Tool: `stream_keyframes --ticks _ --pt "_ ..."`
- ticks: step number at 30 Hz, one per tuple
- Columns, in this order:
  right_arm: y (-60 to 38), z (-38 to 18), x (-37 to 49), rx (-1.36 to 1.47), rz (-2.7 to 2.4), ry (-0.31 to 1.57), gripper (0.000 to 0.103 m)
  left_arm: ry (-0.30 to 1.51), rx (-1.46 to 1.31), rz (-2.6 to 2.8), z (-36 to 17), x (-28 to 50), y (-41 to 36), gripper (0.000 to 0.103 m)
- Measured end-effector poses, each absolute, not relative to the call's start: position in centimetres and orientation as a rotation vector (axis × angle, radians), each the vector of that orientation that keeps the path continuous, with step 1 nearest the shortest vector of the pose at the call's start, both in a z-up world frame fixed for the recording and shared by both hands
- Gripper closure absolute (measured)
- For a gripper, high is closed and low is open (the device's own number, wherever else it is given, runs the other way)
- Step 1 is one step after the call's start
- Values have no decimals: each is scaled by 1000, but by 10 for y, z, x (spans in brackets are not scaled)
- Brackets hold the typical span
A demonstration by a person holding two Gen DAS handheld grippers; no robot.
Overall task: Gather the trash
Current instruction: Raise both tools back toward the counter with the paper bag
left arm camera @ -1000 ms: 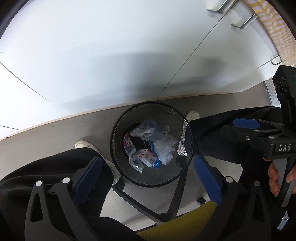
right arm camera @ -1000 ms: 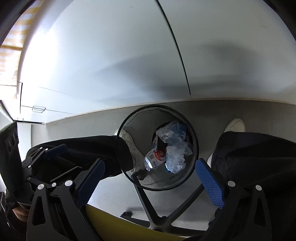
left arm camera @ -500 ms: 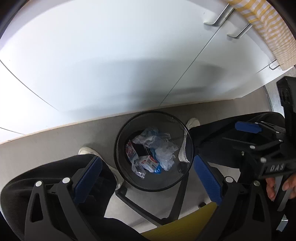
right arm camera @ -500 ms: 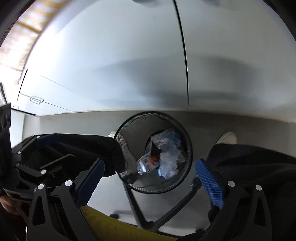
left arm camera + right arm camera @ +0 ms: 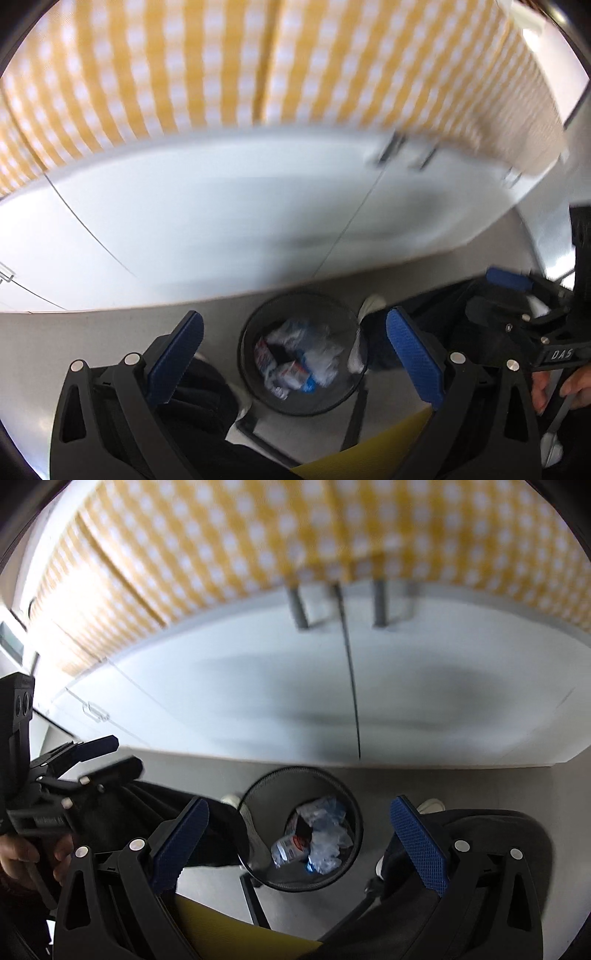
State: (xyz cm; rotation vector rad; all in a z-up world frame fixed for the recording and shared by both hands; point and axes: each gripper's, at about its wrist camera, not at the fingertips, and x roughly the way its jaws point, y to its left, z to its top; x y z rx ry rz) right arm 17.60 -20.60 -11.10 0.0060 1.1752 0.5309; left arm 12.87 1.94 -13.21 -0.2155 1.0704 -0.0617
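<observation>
Left wrist view looks down on a round black wire-mesh wastebasket [image 5: 301, 350] standing on the pale grey floor [image 5: 55, 339], close to the foot of a white cabinet front [image 5: 221, 221]. Inside it lies crumpled clear plastic and printed wrappers [image 5: 295, 360] (one piece shows red and white print, another a bit of blue; the blur hides finer detail). The same trash [image 5: 317, 836] appears from the right wrist camera, where a small bottle with a red-and-white label [image 5: 290, 849] lies tilted against the basket's wall.

Either side of the basket are the person's legs in black trousers [image 5: 480, 834], with a white shoe [image 5: 371, 304] just beside the rim. A black chair base [image 5: 255, 901] spreads under the basket's near edge, and a yellow seat edge [image 5: 373, 450] shows below it.

Over the basket hangs the left gripper [image 5: 295, 360], its blue-padded fingers [image 5: 177, 354] spread wide with nothing between them. So too the right gripper [image 5: 299, 843]: its blue pads [image 5: 417, 845] stand well apart and empty. Each camera sees the other tool at its edge, gripped by a hand [image 5: 22, 856] on the handle.

Above the cabinet doors, whose metal bar handles [image 5: 299, 609] flank a vertical seam, hangs a yellow-and-white checked cloth [image 5: 221, 66], blurred in both views.
</observation>
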Motion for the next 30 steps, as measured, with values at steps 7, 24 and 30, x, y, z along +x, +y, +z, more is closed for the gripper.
stream_keyframes --ticks 7,24,30 --pt "-238 -34 173 65 575 1052 4 931 -266 -65 -56 125 33 5" --pt "-234 165 244 42 718 801 4 728 -29 -20 100 197 38 4" --pt "-209 195 317 47 722 841 4 718 9 6 127 257 46 4"
